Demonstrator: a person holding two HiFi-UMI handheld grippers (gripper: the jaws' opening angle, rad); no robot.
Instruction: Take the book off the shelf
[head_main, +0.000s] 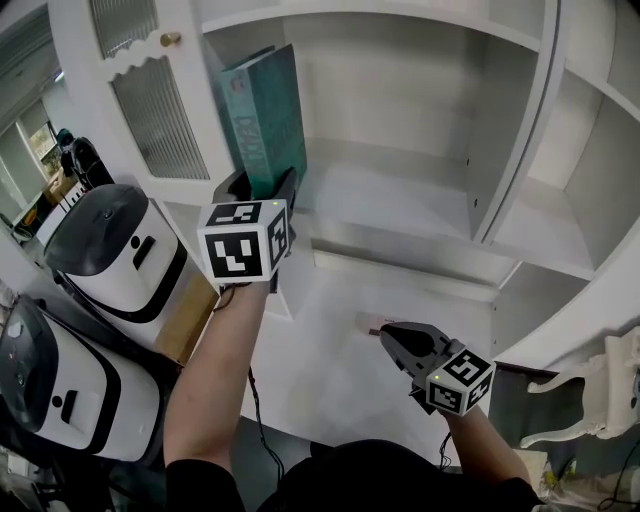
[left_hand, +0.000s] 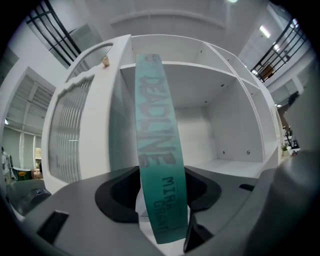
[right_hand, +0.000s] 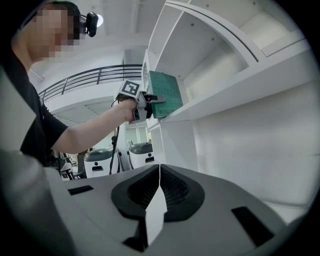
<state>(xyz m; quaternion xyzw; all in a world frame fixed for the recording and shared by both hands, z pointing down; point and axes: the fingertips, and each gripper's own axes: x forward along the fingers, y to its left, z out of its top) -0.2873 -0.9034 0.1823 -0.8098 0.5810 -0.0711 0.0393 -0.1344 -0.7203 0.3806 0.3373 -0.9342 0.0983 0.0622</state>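
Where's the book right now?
Head view, upper left: the book stands tilted at the left end of the shelf, beside the glass door, its spine gripped by the left gripper.

Book (head_main: 262, 115): teal, spine lettered "DEADLINE", "MIRA GRANT". Stands on end, slightly tilted, spine facing outward, at the left end of the white shelf (head_main: 400, 195).

White shelving unit (head_main: 400, 120); ribbed-glass cabinet door (head_main: 155, 115), brass knob (head_main: 171, 39). Black railing (right_hand: 90, 80) overhead. Two white-and-black machines (head_main: 115, 250) at left.
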